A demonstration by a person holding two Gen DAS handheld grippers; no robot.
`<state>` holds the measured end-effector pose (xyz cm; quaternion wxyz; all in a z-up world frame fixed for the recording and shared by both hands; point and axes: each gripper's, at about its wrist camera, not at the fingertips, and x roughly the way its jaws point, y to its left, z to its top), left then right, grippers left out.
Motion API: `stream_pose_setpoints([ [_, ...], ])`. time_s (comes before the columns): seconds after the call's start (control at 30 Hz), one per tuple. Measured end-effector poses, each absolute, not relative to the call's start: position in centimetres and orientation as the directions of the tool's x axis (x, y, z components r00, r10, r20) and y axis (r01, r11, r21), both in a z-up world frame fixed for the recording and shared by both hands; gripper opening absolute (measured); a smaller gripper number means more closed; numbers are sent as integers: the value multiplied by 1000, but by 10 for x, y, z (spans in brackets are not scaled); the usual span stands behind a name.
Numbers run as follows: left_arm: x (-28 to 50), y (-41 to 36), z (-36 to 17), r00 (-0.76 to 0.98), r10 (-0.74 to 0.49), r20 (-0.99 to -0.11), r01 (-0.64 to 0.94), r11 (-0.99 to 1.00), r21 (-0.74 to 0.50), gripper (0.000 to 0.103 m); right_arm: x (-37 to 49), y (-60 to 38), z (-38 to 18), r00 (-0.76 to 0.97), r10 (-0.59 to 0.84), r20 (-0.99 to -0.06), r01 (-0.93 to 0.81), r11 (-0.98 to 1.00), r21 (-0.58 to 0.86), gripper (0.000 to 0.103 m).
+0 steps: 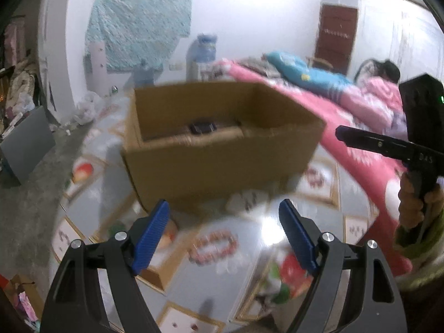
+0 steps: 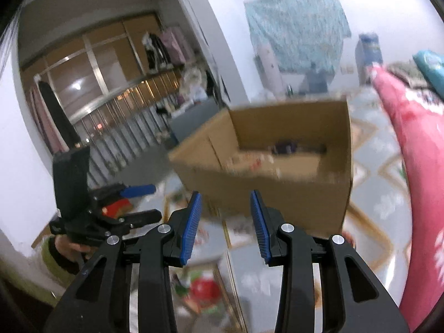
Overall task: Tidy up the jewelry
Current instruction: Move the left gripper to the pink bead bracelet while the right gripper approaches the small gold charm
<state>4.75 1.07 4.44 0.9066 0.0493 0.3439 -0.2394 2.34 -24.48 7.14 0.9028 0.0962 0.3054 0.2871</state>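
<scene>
An open cardboard box (image 1: pixel 222 149) stands on a patterned table cover, ahead of both grippers; it also shows in the right wrist view (image 2: pixel 277 172). A small dark object (image 1: pixel 202 127) lies inside it, with blurred small items beside it (image 2: pixel 285 147). My left gripper (image 1: pixel 224 208) is open and empty, just short of the box's near wall. My right gripper (image 2: pixel 225 199) is open and empty, also in front of the box. The right gripper shows at the right edge of the left wrist view (image 1: pixel 388 144), and the left gripper at the left of the right wrist view (image 2: pixel 133 202).
A bed with a pink blanket (image 1: pixel 347 116) runs along the right, with a person (image 1: pixel 385 80) sitting at its far end. A water bottle (image 1: pixel 204 52) stands behind the box. A grey board (image 1: pixel 25 138) leans at the left. Both views are motion-blurred.
</scene>
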Motion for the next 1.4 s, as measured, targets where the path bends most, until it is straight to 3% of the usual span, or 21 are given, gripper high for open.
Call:
stream_pose_setpoints([
  [0.13, 46, -7, 19, 606, -391, -693, 494, 868, -58, 70, 21, -243, 43, 602, 565, -565, -408, 825, 390, 36],
  [0.3, 54, -26, -6, 568, -357, -742, 515, 857, -18, 50, 22, -239, 24, 584, 543, -603, -362, 839, 406, 36],
  [0.47, 64, -30, -24, 544, -304, -782, 501, 865, 12, 41, 22, -237, 19, 576, 527, -625, -352, 850, 393, 34],
  [0.63, 69, -27, -30, 547, -290, -786, 477, 879, 7, 30, 22, -244, 13, 574, 514, -638, -343, 858, 383, 33],
  [0.77, 71, -27, -30, 554, -293, -779, 472, 882, 4, 14, 25, -245, 8, 574, 497, -651, -332, 868, 369, 30],
  [1.1, 77, -46, -30, 535, -343, -772, 494, 868, -43, 9, 33, -229, -6, 590, 420, -690, -343, 904, 256, 26],
  [1.4, 82, -57, -29, 524, -324, -787, 491, 870, -32, 9, 39, -213, -18, 621, 312, -719, -404, 914, 48, 20],
])
